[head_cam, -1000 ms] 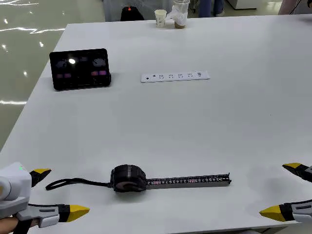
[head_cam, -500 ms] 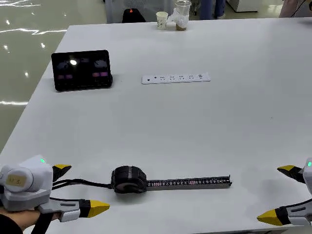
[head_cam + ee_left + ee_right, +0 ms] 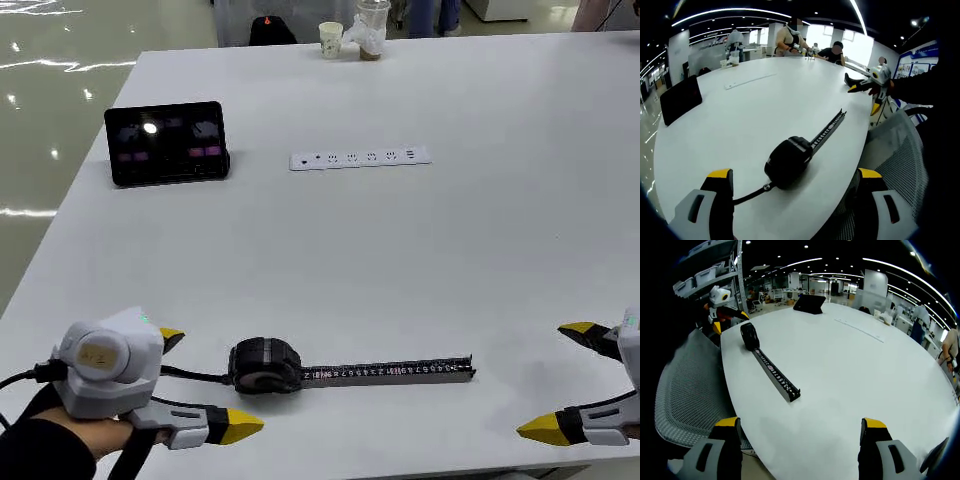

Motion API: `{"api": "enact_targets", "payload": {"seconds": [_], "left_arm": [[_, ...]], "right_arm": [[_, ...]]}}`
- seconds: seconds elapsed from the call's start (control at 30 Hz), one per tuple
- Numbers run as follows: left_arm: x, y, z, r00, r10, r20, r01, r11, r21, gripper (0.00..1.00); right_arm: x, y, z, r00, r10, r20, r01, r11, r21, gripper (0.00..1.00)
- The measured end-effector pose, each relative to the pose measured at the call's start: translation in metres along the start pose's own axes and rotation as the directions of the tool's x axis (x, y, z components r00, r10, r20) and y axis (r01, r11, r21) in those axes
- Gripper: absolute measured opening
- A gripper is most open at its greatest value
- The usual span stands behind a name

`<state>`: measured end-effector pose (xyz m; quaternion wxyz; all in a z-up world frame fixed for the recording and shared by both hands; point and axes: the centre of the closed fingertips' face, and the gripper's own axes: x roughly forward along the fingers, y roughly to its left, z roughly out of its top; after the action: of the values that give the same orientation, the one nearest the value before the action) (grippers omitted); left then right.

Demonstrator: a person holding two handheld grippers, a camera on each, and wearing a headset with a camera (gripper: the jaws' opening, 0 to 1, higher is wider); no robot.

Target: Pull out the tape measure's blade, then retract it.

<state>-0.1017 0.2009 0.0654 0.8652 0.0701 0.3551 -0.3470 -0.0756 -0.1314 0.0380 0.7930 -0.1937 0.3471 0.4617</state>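
Notably, right gripper view shows the blade (image 3: 774, 371) hook-end foremost.

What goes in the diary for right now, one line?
tape measure: blade out | left gripper: open, beside it | right gripper: open, off blade

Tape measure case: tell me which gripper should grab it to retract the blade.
Left. The left gripper hangs open right beside the case, its strap between the jaws; the right gripper sits open past the blade tip.
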Motion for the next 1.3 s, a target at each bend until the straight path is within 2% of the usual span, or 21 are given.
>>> {"api": "enact_targets", "payload": {"seconds": [0.1,0.17,0.23,0.3,0.43,0.5,0.53,0.6,0.63,0.73,0.83,0.87,0.93,0.97,1.0,1.03,1.1,1.13,1.2,1.27,1.3], "left_arm": [[0.011,-0.012,0.012,0.9999,-0.01,-0.005,0.01,1.0,0.018,0.99],[0.018,-0.021,0.021,0.9994,-0.031,-0.013,0.032,0.998,0.057,0.99],[0.024,-0.026,0.028,0.9992,-0.028,-0.028,0.03,0.996,0.082,0.99],[0.029,-0.032,0.038,0.999,-0.04,-0.019,0.041,0.995,0.092,0.99],[0.035,-0.036,0.048,0.9991,-0.038,-0.017,0.039,0.995,0.097,0.99],[0.038,-0.031,0.047,0.9991,0.002,-0.042,0.002,0.997,0.079,0.99],[0.039,-0.024,0.045,0.9975,0.042,-0.056,-0.039,0.998,0.057,0.99],[0.039,-0.017,0.045,0.9941,0.085,-0.068,-0.085,0.996,0.009,0.99],[0.038,-0.009,0.043,0.9876,0.129,-0.089,-0.132,0.991,-0.028,0.99],[0.035,0.003,0.037,0.9714,0.198,-0.131,-0.21,0.974,-0.089,0.99],[0.034,0.003,0.04,0.9756,0.193,-0.105,-0.212,0.953,-0.215,0.99],[0.034,0.006,0.04,0.9726,0.209,-0.102,-0.228,0.945,-0.235,0.99],[0.034,0.009,0.038,0.9668,0.231,-0.109,-0.25,0.941,-0.227,0.99],[0.034,0.009,0.037,0.9649,0.24,-0.107,-0.26,0.93,-0.26,0.99],[0.036,0.005,0.038,0.9679,0.231,-0.098,-0.251,0.915,-0.315,0.99],[0.037,0.001,0.04,0.9715,0.219,-0.09,-0.237,0.914,-0.33,0.99],[0.038,0.002,0.041,0.9664,0.243,-0.082,-0.257,0.915,-0.31,0.99],[0.04,-0.001,0.042,0.9661,0.247,-0.075,-0.258,0.91,-0.325,0.99],[0.042,-0.011,0.043,0.9671,0.246,-0.066,-0.252,0.889,-0.382,0.99],[0.044,-0.017,0.044,0.9651,0.256,-0.057,-0.258,0.893,-0.368,0.99],[0.046,-0.019,0.045,0.9605,0.274,-0.049,-0.273,0.892,-0.361,0.99]], "right_arm": [[0.003,-0.002,0.001,0.9998,-0.003,-0.022,0.002,0.999,-0.036,0.99],[0.005,-0.003,0.001,0.9994,0.003,-0.034,-0.005,0.999,-0.048,0.99],[0.006,-0.003,0.002,0.9992,0.01,-0.04,-0.013,0.997,-0.072,0.99],[0.007,-0.003,0.004,0.9987,0.019,-0.047,-0.022,0.997,-0.079,0.99],[0.01,-0.004,0.004,0.9976,0.033,-0.061,-0.039,0.995,-0.089,0.99],[0.013,-0.003,0.004,0.9966,0.044,-0.07,-0.051,0.993,-0.104,0.99],[0.014,-0.003,0.005,0.996,0.047,-0.076,-0.055,0.992,-0.115,0.99],[0.016,-0.003,0.007,0.9954,0.054,-0.079,-0.063,0.991,-0.116,0.99],[0.018,-0.002,0.01,0.9952,0.061,-0.077,-0.069,0.991,-0.113,0.99],[0.022,0.005,0.019,0.9921,0.105,-0.068,-0.112,0.988,-0.109,0.99],[0.026,0.008,0.024,0.9892,0.126,-0.076,-0.135,0.98,-0.144,0.99],[0.028,0.009,0.026,0.9868,0.134,-0.091,-0.146,0.979,-0.144,0.99],[0.03,0.01,0.028,0.9837,0.145,-0.106,-0.161,0.974,-0.162,0.99],[0.031,0.009,0.031,0.9829,0.149,-0.108,-0.168,0.968,-0.188,0.99],[0.032,0.008,0.035,0.983,0.149,-0.107,-0.169,0.964,-0.207,0.99],[0.035,0.007,0.037,0.9827,0.151,-0.108,-0.171,0.961,-0.218,0.99],[0.038,0.004,0.041,0.9821,0.149,-0.116,-0.172,0.958,-0.229,0.99],[0.04,0.003,0.044,0.9815,0.149,-0.121,-0.175,0.954,-0.245,0.99],[0.043,0.002,0.049,0.98,0.151,-0.13,-0.182,0.944,-0.277,0.99],[0.045,0.002,0.051,0.9783,0.151,-0.142,-0.188,0.936,-0.297,0.99],[0.046,0.001,0.053,0.978,0.152,-0.143,-0.191,0.929,-0.316,0.99]]}}
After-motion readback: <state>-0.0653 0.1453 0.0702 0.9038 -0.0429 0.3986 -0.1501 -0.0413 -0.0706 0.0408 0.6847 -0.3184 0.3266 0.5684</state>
